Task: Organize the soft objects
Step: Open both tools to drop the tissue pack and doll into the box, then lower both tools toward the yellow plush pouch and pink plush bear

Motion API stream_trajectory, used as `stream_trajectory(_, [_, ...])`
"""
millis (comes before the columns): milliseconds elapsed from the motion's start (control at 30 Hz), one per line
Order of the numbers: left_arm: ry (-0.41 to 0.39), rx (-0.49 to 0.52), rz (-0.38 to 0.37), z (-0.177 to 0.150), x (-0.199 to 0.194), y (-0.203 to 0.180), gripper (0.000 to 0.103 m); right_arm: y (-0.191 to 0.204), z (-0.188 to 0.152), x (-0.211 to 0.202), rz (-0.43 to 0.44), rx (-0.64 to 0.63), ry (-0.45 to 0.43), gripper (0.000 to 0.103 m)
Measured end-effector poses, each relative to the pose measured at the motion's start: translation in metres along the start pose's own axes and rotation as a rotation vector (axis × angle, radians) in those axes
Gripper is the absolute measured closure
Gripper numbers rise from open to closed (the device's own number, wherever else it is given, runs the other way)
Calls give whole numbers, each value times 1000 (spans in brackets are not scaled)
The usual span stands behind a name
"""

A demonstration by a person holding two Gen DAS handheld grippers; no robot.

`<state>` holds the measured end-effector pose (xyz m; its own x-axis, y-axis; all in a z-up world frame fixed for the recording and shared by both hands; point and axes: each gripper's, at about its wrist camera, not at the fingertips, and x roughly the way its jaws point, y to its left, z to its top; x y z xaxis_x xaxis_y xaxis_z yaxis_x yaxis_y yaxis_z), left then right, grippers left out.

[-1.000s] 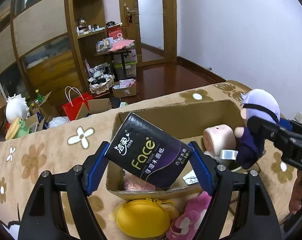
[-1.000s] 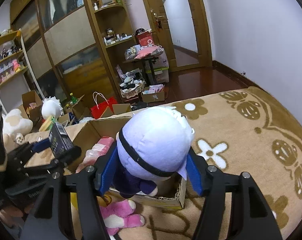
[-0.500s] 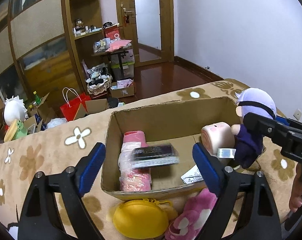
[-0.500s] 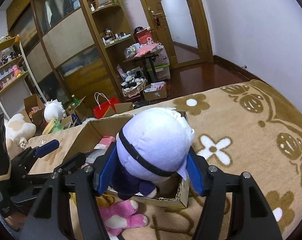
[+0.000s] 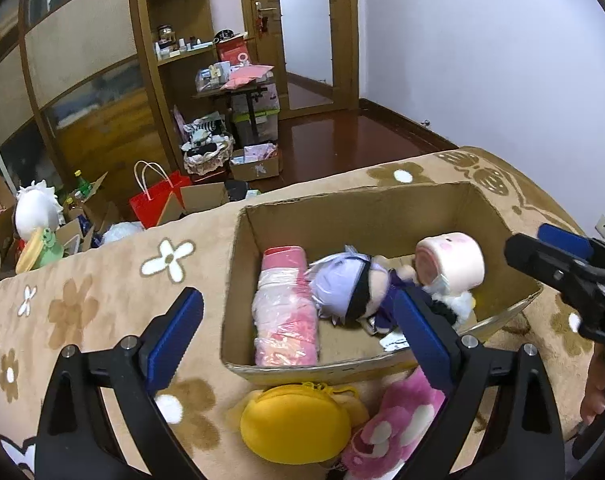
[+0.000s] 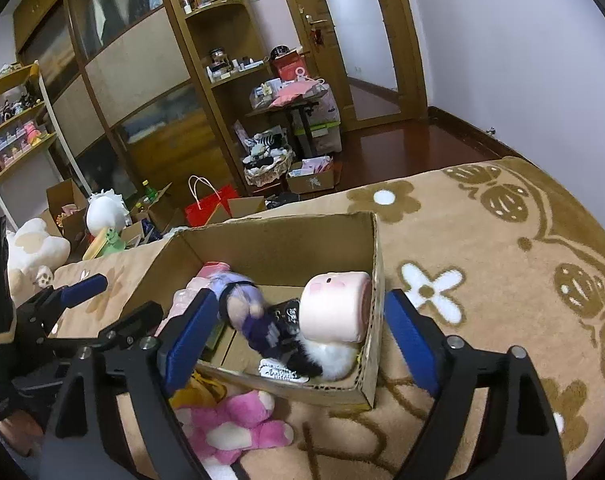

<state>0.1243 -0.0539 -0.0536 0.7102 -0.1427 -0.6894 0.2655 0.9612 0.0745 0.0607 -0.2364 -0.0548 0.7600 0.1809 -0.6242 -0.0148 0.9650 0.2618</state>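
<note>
Hiding box (image 6: 376, 280) contents partly, both hand-held grippers, left (image 5: 298, 334) and right (image 6: 298, 342), spread wide, empty.

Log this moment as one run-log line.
left tongs: open, empty | right tongs: open, empty | purple-haired doll: in cardboard box | yellow plush, pink plush: outside box, on blanket

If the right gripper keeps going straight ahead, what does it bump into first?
Probably the pink roll plush. The right gripper is open, pointing down into the cardboard box, and the roll lies right between its fingers. The purple-haired doll sits just to its left. Depth is hard to judge here.
</note>
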Motion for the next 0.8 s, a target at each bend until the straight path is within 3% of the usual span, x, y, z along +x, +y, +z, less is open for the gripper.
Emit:
stream_trajectory(100, [4,4,18,-1,-5,3,7,3,-1,-4,-8,-9,-9,1])
stream_trajectory(467, [6,-28,46,-11,-45,18,7,15,-15,-22,19,-1,-3,0])
stream_trajectory(800, [75,-63,77,-17,-74,32,7,35,-33,-37,19,-54,16,0])
